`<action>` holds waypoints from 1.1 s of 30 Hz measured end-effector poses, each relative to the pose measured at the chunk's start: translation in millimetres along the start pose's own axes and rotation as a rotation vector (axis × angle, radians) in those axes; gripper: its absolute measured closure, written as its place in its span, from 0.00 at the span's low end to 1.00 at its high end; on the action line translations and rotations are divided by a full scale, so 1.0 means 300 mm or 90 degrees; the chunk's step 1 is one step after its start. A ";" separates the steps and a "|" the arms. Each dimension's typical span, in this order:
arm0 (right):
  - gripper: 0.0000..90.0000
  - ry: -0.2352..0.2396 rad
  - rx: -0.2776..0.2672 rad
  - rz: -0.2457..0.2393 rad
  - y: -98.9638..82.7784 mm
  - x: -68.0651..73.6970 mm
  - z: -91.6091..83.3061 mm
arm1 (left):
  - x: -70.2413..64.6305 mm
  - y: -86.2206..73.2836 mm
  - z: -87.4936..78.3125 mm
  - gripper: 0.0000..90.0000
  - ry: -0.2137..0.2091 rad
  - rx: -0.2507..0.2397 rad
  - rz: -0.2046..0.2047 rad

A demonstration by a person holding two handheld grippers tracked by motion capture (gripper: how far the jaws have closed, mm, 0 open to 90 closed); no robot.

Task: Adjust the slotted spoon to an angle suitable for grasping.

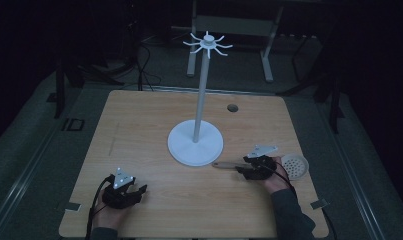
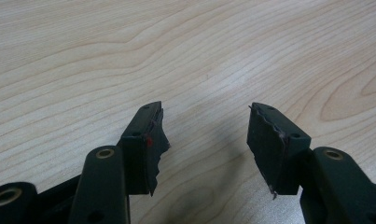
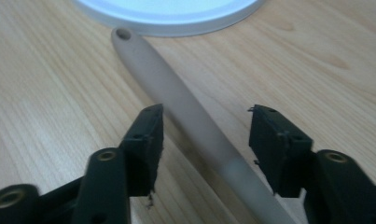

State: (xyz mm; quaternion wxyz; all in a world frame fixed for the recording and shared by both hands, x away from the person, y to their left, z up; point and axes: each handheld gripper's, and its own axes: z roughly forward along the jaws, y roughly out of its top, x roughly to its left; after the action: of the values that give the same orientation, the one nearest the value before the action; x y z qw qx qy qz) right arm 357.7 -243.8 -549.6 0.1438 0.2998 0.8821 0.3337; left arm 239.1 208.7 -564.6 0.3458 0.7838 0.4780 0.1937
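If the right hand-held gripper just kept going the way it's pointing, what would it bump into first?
Probably the white stand's round base. The right hand-held gripper stands open astride the skimmer handle, which points toward that base; depth is unclear.

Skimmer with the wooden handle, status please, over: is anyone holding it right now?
Right gripper open, jaws straddling skimmer handle, no grip. Skimmer flat on table, handle tip by hanging rack base. Left gripper open, nothing between jaws.

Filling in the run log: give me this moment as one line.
left tool: open, nothing between, over bare table | right tool: open, astride skimmer handle, pads apart from it | stand base: beside handle tip
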 end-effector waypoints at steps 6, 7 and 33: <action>0.53 0.030 0.035 0.016 -0.016 -0.034 0.025 | 0.001 -0.001 -0.002 0.51 -0.001 -0.002 -0.003; 0.54 0.031 0.032 0.019 -0.019 -0.036 0.022 | 0.001 -0.001 -0.002 0.51 -0.001 -0.002 -0.002; 0.71 0.036 0.080 0.071 -0.007 0.027 -0.037 | 0.003 -0.001 -0.002 0.51 -0.002 -0.004 -0.006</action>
State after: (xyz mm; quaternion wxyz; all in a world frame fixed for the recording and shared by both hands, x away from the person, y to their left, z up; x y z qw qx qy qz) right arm 345.4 -245.7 -543.2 0.0809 0.3473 0.8870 0.2933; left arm 238.9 209.8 -564.5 0.3497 0.7809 0.4805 0.1925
